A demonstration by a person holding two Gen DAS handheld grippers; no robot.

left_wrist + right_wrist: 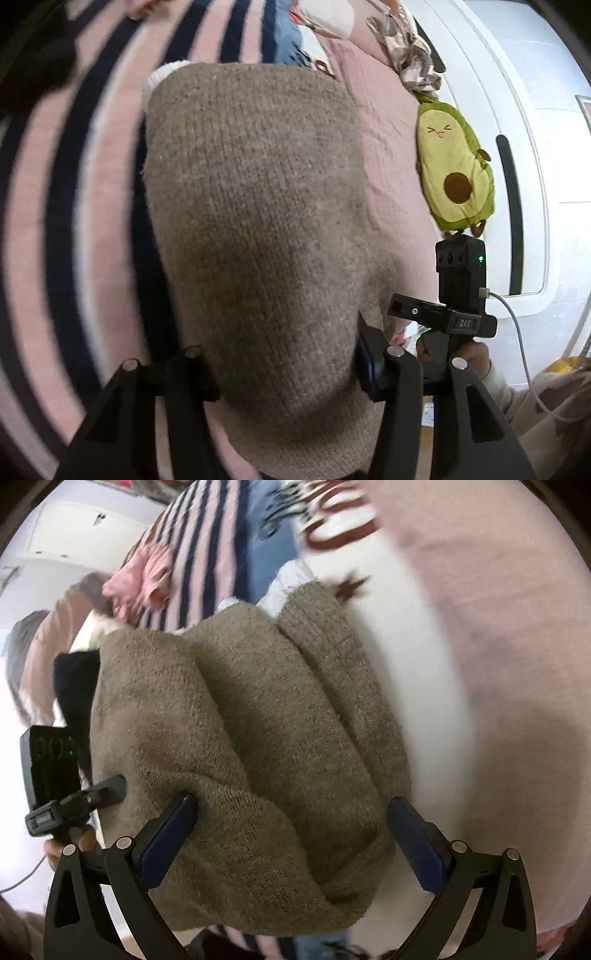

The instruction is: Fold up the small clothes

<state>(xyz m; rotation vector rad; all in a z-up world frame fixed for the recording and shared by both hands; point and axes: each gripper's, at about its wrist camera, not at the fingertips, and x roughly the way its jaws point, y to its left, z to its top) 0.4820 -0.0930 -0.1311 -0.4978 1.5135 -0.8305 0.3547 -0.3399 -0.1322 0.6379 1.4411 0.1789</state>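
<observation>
Both claws stood apart: left gripper [284,373] and right gripper [291,834] each straddled the taupe knit sweater [255,206] on the pink bedspread [388,122]. Only the left wrist view caught the avocado plush [454,166]; a striped garment [199,554] lay behind.

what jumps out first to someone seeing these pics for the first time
A brown knit garment fills the middle of both views, draped between the jaws of the left gripper and the right gripper, whose jaws stand wide apart. Next comes the green avocado plush toy, lying on the pink bedcover at the right, and the pink and navy striped cloth on the left.
</observation>
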